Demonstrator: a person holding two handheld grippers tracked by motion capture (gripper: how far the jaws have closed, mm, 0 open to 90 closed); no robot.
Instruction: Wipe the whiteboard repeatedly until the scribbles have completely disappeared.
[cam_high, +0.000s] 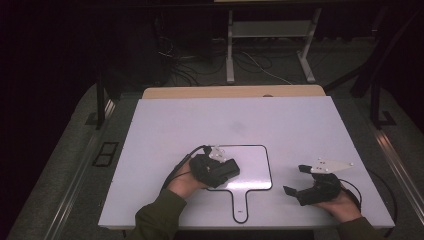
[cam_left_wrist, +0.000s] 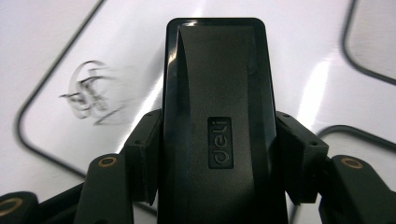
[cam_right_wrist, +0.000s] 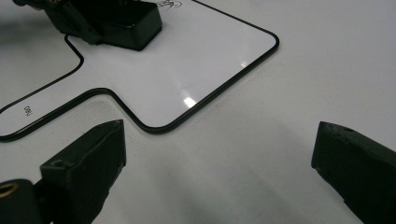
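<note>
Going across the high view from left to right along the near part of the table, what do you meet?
Left gripper clamped on a black eraser, over the left part of the small whiteboard → the whiteboard's handle → right gripper, jaws open, resting on the table.

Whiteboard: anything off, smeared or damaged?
One thing: a smeared ink scribble on the whiteboard, just beside the eraser clamped in the left gripper. It looks half wiped, streaky. No damage visible. Right gripper open, apart from the board.
</note>
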